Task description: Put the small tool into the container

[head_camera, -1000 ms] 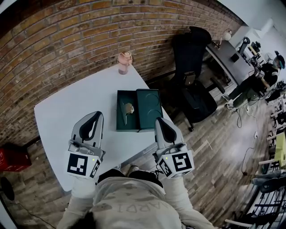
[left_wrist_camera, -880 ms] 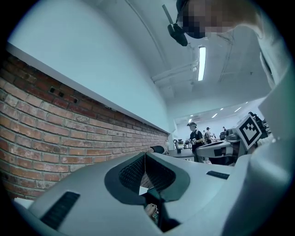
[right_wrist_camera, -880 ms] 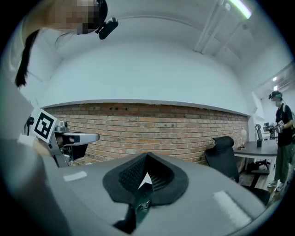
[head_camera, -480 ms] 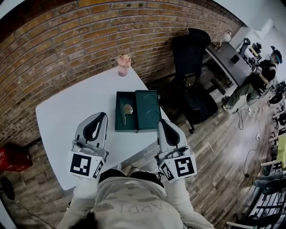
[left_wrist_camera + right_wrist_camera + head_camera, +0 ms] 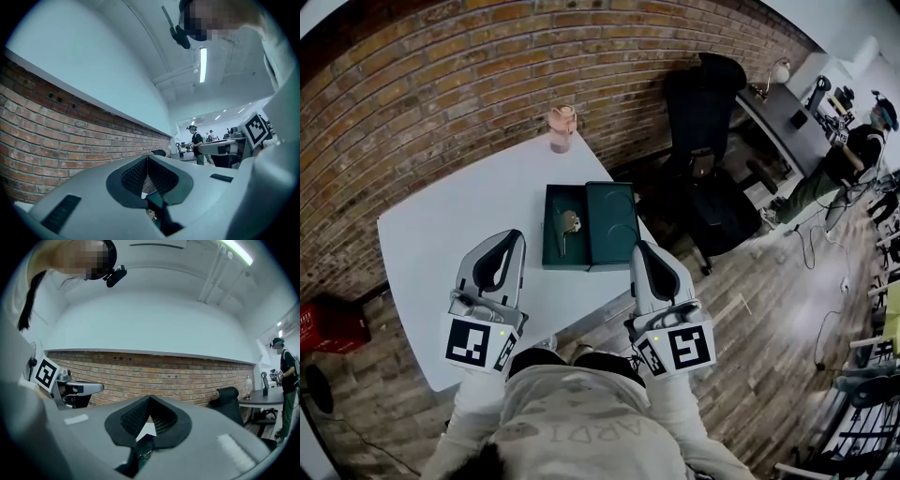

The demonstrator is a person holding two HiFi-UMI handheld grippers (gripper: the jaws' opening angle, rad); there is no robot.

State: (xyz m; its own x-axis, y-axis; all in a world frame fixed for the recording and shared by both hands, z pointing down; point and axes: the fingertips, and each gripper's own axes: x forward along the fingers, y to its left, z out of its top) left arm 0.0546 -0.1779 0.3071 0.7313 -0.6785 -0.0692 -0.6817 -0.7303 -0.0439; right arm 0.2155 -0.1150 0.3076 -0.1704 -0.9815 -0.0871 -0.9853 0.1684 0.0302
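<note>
Currently, read left gripper (image 5: 512, 236) and right gripper (image 5: 641, 249) as fully closed: pads pressed together, nothing btwn jaws in either gripper view. Note posture: held low over near edge of table (image 5: 441, 225), one each side of body, tips aimed fwd and tilted up, hence brick wall (image 5: 154, 369) and ceiling in gripper views instead of work area. Treat as standby posture, well apart from box.

Locate small tool (image 5: 566, 225) inside left half of open green box (image 5: 547, 246), clear of both grippers. Appears as pale head w/ thin shank pointing toward near edge; too small to confirm type. Find lid (image 5: 614, 225) laid flat on right, touching tray half along shared edge; left open for top access, so no obstruction above tool.

Judge placement step as likely complete: tool w/in box walls, neither gripper carrying anything. Disregard lid closure, not req'd by task sentence.

Note pink bottle (image 5: 562, 129) at far edge of table near wall, well apart from box, no interference. Note dark chair (image 5: 703, 94) beyond table on right.
</note>
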